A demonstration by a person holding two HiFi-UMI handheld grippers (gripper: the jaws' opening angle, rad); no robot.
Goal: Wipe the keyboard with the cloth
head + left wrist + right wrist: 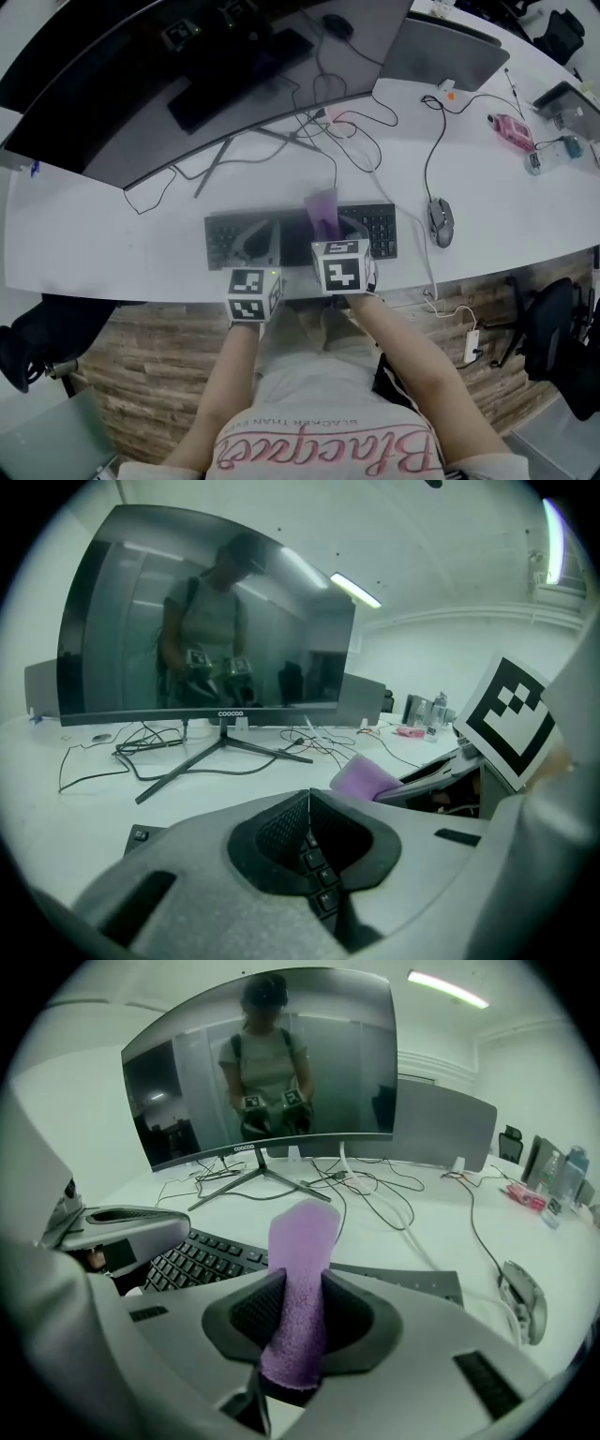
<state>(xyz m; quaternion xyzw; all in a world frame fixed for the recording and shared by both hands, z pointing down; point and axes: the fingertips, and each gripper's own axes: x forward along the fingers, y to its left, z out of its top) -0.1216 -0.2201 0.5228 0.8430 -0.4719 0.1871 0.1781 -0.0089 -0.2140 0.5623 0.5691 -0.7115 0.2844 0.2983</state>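
My right tongs (298, 1290) pinch the purple cloth (305, 1232), which sticks up over the middle of the keyboard (192, 1262). At their nine o'clock, my left tongs (308, 803) are pressed together, empty, above the keys. The mouse (441, 222) is at the keyboard's three o'clock and the monitor (141, 84) at twelve.

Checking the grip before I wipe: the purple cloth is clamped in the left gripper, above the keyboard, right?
Not the left: the right gripper is shut on the purple cloth, above the keyboard, as the right gripper view shows. The left gripper holds nothing.
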